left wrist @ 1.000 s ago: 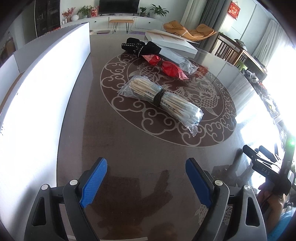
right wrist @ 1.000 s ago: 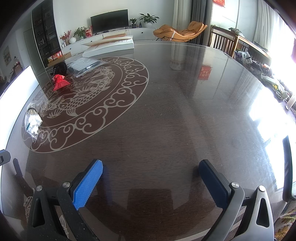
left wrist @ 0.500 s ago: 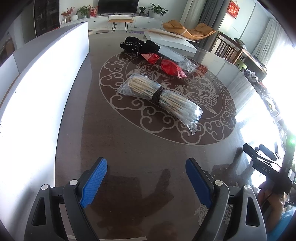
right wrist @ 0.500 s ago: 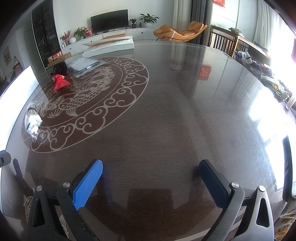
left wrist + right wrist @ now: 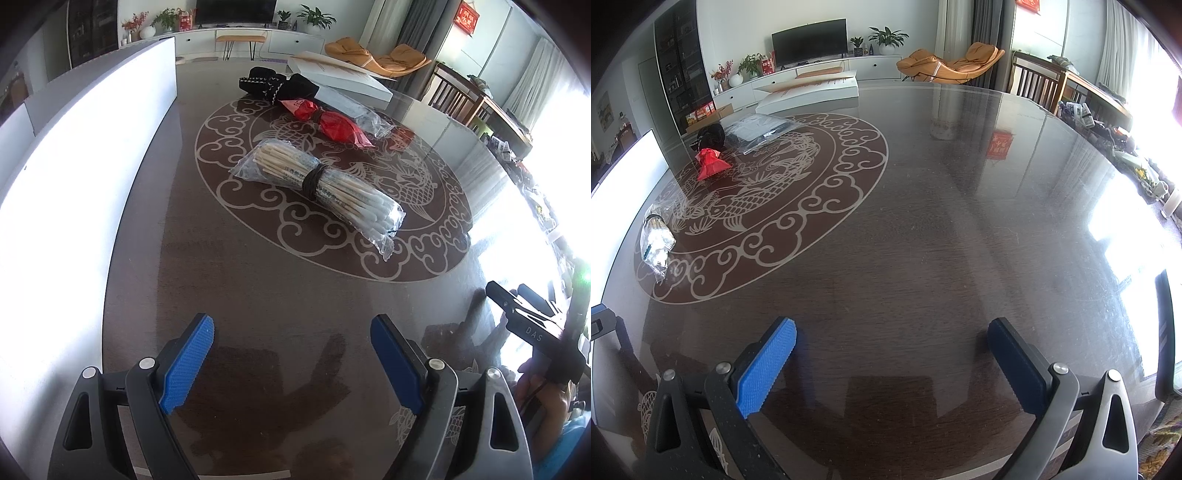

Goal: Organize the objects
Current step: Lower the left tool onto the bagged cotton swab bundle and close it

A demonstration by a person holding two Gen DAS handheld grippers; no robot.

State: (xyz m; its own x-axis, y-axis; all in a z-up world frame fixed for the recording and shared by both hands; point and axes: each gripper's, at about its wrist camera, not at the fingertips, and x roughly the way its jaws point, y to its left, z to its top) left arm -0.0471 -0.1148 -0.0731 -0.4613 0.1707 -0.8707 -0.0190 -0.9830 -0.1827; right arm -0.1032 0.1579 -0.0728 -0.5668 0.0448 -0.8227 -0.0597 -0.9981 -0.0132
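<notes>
A bundle of wrapped chopsticks (image 5: 317, 184) tied with a dark band lies on the round glass table (image 5: 258, 295), ahead of my left gripper (image 5: 291, 328), which is open and empty. Behind it lie a red packet (image 5: 325, 120), a clear plastic bag (image 5: 354, 107) and a black pouch (image 5: 277, 85). In the right wrist view the chopstick bundle (image 5: 657, 240), the red packet (image 5: 711, 164), the clear bag (image 5: 757, 129) and the black pouch (image 5: 711, 134) sit far left. My right gripper (image 5: 892, 328) is open and empty over bare table.
A long white box (image 5: 340, 77) lies at the table's far side. A bright white panel (image 5: 74, 166) runs along the left edge. The right gripper's body (image 5: 535, 332) shows at the lower right of the left wrist view. Chairs (image 5: 1038, 85) stand beyond the table.
My left gripper has drifted slightly, so the chopstick bundle sits a little lower left in its view. The right wrist view is unchanged.
</notes>
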